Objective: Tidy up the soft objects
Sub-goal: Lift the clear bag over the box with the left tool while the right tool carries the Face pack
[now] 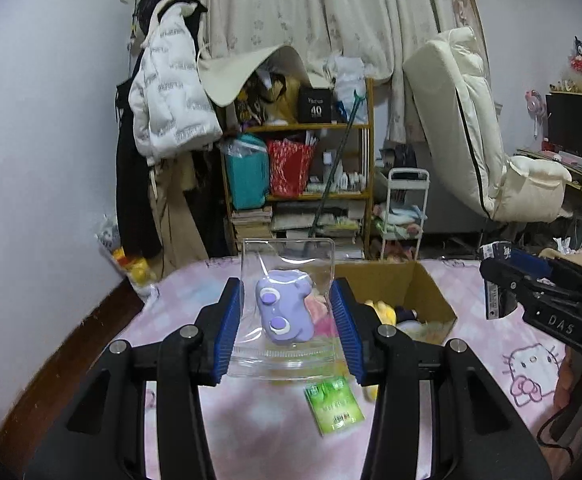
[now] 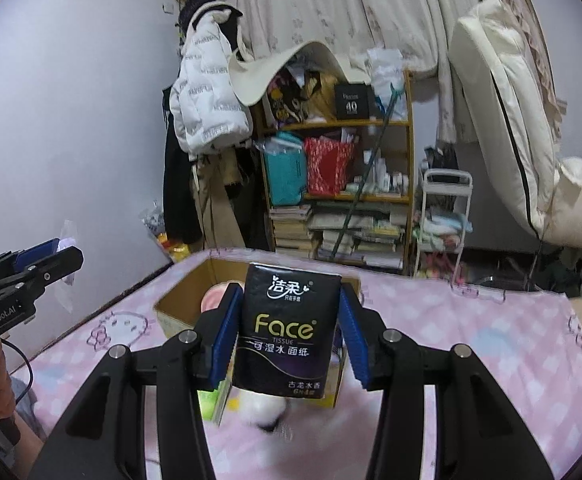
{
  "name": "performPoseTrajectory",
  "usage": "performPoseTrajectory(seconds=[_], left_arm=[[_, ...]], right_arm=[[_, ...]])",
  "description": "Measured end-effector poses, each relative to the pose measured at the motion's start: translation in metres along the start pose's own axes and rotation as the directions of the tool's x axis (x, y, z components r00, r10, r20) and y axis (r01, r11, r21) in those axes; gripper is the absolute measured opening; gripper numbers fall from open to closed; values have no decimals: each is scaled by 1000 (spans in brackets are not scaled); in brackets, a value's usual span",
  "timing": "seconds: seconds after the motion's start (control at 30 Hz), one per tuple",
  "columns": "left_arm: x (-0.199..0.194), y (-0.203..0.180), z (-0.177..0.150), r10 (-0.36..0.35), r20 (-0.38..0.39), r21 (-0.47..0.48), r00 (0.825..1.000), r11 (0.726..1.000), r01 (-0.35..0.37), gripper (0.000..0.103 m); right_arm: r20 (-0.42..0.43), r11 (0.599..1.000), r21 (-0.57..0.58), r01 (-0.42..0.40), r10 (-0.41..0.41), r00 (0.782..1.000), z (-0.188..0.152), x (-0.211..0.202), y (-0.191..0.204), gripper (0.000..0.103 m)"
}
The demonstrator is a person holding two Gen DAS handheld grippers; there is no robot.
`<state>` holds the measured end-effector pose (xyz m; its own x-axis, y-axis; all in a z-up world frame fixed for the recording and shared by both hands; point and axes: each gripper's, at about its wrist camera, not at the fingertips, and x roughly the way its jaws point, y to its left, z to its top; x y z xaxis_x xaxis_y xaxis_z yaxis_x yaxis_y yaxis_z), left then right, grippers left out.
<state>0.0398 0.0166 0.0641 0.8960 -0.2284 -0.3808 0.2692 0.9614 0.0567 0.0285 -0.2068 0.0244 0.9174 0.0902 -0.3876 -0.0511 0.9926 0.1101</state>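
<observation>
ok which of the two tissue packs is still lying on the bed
The green tissue pack, flat on the pink blanket; the black Face tissue pack is clamped in the right gripper.

A clear plastic pack (image 1: pixel 287 308) with a purple plush toy (image 1: pixel 285 306) inside stands upright above the pink bed. A black tissue pack (image 2: pixel 289 332) printed "Face" is upright too. Behind both, an open cardboard box (image 1: pixel 423 288) on the bed holds soft toys (image 1: pixel 387 312).

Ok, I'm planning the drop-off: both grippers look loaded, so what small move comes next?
Probably carry the right gripper forward over the open cardboard box before releasing. It is shut on the black tissue pack, the box sits just beyond it, and the left gripper holds the clear toy bag.
</observation>
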Motion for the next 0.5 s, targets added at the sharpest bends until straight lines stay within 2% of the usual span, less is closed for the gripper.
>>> performPoseTrajectory(seconds=[0.37, 0.5], left_arm=[[28, 2, 50, 1, 101, -14, 995, 1000, 1, 44], [42, -1, 50, 1, 106, -7, 994, 1000, -1, 44]], right_arm=[[124, 998, -54, -13, 19, 992, 58, 12, 1, 51], [149, 997, -75, -8, 19, 989, 63, 20, 4, 51]])
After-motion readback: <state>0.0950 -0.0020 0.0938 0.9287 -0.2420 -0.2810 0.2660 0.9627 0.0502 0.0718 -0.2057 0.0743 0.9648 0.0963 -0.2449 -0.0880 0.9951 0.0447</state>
